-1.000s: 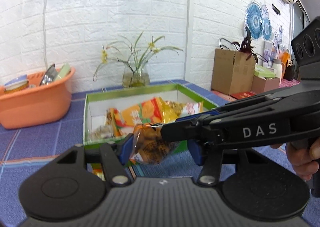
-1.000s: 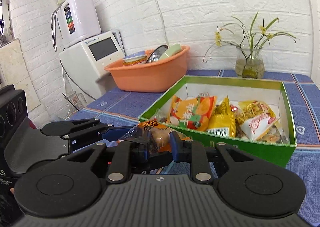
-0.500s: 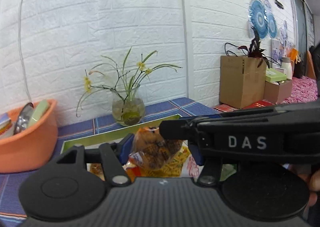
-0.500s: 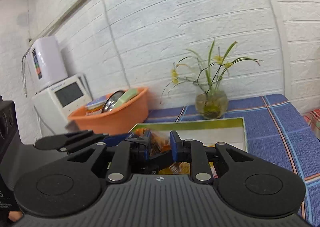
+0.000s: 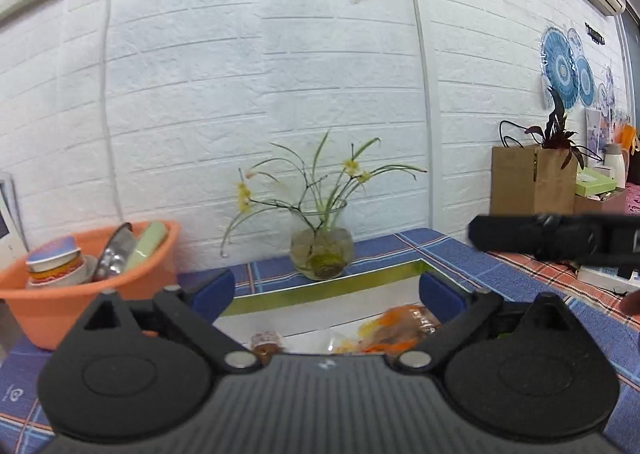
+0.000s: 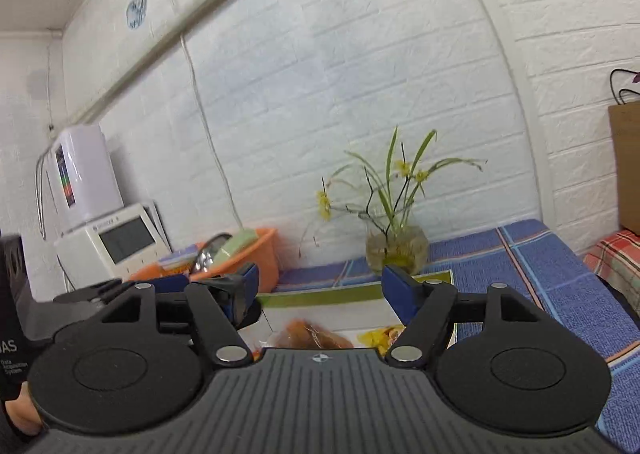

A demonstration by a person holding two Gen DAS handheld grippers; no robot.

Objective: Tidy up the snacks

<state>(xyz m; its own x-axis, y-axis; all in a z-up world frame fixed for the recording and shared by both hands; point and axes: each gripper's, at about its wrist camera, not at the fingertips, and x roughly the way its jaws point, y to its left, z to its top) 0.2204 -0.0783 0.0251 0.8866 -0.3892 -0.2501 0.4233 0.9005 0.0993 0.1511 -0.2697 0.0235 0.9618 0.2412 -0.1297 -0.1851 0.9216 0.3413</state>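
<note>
The green snack box [image 5: 320,290] lies on the blue tablecloth, just under both grippers; its far rim also shows in the right wrist view [image 6: 328,296]. The clear bag of brown snacks [image 5: 404,328] lies inside the box and shows in the right wrist view [image 6: 310,336] too. My left gripper [image 5: 324,292] is open and empty above the box. My right gripper [image 6: 320,288] is open and empty beside it. The right gripper's arm [image 5: 560,242] crosses the left wrist view at the right.
An orange basin [image 5: 76,290] with a tin and dishes stands at the left. A glass vase with a plant [image 5: 322,250] stands behind the box. A white appliance [image 6: 116,238] is at far left. A cardboard box [image 5: 532,182] stands at the right.
Both grippers were shut on the clear snack bag over the box. Both have opened, and the bag now lies in the box. The right gripper has drawn away to the right.
</note>
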